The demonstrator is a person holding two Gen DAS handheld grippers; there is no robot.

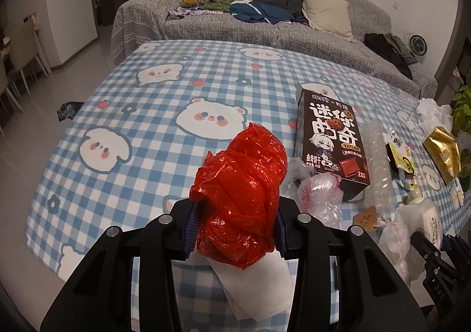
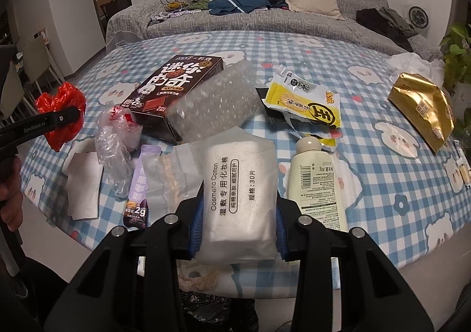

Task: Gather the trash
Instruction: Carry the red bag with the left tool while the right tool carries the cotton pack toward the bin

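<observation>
both grippers were closed on trash above the checked table (image 1: 123, 173). the left gripper (image 1: 235, 229) had its blue pads pressed to either side of a crumpled red bag (image 1: 244, 193), which bulged up and forward past the fingertips, its long axis running away from the camera. the right gripper (image 2: 238, 231) pinched a white cotton pack (image 2: 238, 193) by its near end, the pack's length pointing away along the fingers, its far end over the rest of the litter.

neither piece lay on the cloth; each seemed lifted clear, with a white tissue (image 1: 253, 287) showing on the table under the red bag.

a black bin bag (image 2: 215, 311) was just visible below the table's near edge, under the right gripper, so the right hand looked the nearer to it; whether that was the collecting bag, and what it held, could not be told.

still on the table, well beyond both grippers: a brown box (image 2: 173, 87), bubble wrap (image 2: 217, 102) against it, a clear bag (image 2: 117, 137), a yellow wrapper (image 2: 306, 102), a cream bottle (image 2: 318, 181) lying lengthwise, and a gold pouch (image 2: 421, 108) far to the right.
</observation>
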